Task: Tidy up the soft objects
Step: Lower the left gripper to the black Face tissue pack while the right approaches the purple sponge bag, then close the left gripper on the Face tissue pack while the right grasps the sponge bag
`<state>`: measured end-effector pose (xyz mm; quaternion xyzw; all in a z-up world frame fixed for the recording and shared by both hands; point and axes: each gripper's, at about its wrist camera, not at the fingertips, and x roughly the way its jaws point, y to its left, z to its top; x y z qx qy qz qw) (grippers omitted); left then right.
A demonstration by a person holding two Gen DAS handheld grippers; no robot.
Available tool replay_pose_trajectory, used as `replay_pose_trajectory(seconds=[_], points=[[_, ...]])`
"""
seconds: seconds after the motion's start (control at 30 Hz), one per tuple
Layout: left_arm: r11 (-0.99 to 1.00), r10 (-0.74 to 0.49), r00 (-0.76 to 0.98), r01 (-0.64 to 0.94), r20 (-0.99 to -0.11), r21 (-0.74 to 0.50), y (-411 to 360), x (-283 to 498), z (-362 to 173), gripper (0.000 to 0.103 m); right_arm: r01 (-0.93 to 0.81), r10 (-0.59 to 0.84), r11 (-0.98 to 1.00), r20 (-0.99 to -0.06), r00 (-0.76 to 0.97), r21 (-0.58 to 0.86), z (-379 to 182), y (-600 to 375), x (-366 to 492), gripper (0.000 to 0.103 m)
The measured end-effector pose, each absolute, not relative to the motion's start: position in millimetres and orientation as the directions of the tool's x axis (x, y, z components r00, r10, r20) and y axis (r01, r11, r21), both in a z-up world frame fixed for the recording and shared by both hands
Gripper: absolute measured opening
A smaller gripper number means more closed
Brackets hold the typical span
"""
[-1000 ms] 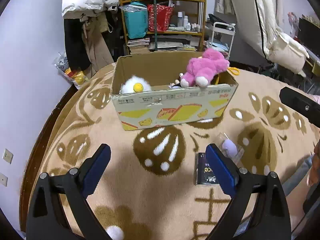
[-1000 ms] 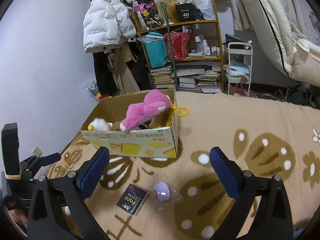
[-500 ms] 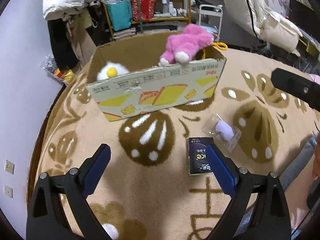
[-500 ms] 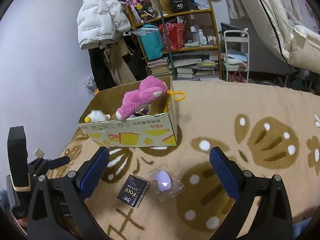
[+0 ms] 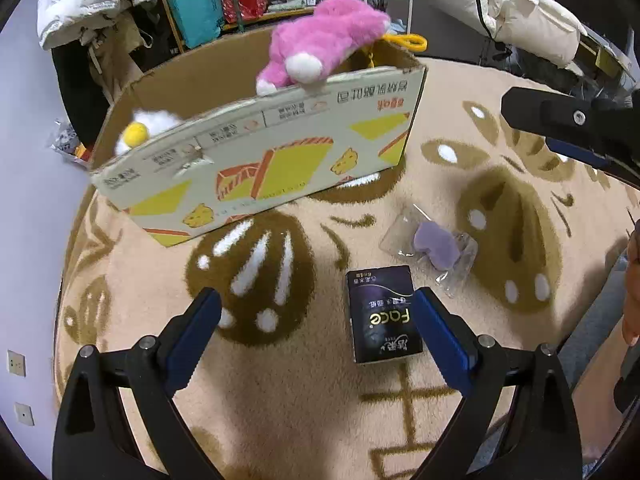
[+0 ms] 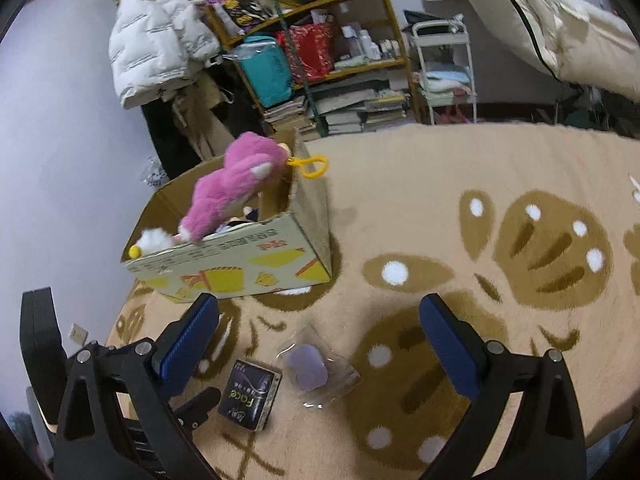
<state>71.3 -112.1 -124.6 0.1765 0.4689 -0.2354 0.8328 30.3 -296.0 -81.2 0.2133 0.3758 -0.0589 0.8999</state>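
A cardboard box [image 5: 256, 164] [image 6: 240, 256] stands on the patterned blanket. A pink plush toy [image 5: 324, 52] [image 6: 232, 188] lies over its rim, and a white plush with a yellow spot [image 5: 144, 128] [image 6: 150, 240] sits inside. A purple sponge in a clear wrapper [image 5: 434, 242] [image 6: 308, 366] and a dark pack marked "Face" [image 5: 382, 314] [image 6: 250, 394] lie in front of the box. My left gripper [image 5: 316, 332] is open and empty above the blanket, its right finger beside the pack. My right gripper [image 6: 318, 338] is open and empty, with the sponge between its fingers lower down.
A shelf [image 6: 320, 40] with books and bags, a white jacket [image 6: 156, 44] and a small white cart [image 6: 444, 72] stand behind the blanket. The right gripper's body [image 5: 568, 120] shows at the right of the left wrist view. The blanket's left edge runs along the wall.
Both grippers have moved forward and down toward the blanket. The box, sponge and pack appear larger and closer. Both stay open.
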Motion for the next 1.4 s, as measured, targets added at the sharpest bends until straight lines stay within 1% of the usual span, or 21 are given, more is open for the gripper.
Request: replay_pose_trajectory(seconds=[0.1,0.17,0.3,0.37,0.47,0.57,0.8,1.1,1.4], points=[[0.816,-0.232,0.42,0.575,-0.877,0.059,-116.4,75.0,-133.4,0.095,0.278,0.069,0.894,-0.721,0.689,0.351,-91.0,-299.7,37.5,0.103],[0.812,-0.232,0.412,0.581,-0.881,0.058,-119.6,76.2,-137.3,0.095,0.28,0.077,0.894,-0.737,0.671,0.349,-97.6,-298.8,43.1,0.095],[0.801,-0.252,0.379,0.598,-0.891,0.028,-124.0,79.3,-143.8,0.095,0.274,0.104,0.898,-0.77,0.629,0.345,-111.9,-294.2,53.5,0.093],[0.798,-0.247,0.366,0.602,-0.897,0.026,-127.2,80.4,-148.2,0.095,0.263,0.122,0.901,-0.784,0.609,0.344,-119.3,-289.9,58.0,0.087],[0.798,-0.226,0.364,0.601,-0.904,0.042,-131.5,81.6,-154.7,0.095,0.246,0.144,0.909,-0.807,0.573,0.337,-130.3,-283.1,64.8,0.083],[0.795,-0.208,0.354,0.605,-0.912,0.053,-136.0,84.0,-161.9,0.095,0.247,0.134,0.916,-0.822,0.554,0.315,-138.2,-280.4,69.2,0.077],[0.788,-0.225,0.318,0.615,-0.921,0.02,-143.0,89.3,-169.7,0.095,0.244,0.166,0.915,-0.85,0.5,0.322,-156.2,-276.8,76.9,0.076],[0.797,-0.192,0.307,0.603,-0.932,0.035,-148.0,91.3,-177.4,0.095,0.216,0.199,0.92,-0.867,0.457,0.326,-168.2,-265.2,80.7,0.076],[0.812,-0.168,0.302,0.583,-0.938,0.042,-144.3,89.5,-183.1,0.095,0.224,0.194,0.924,-0.884,0.426,0.31,-177.4,-262.1,83.2,0.076]])
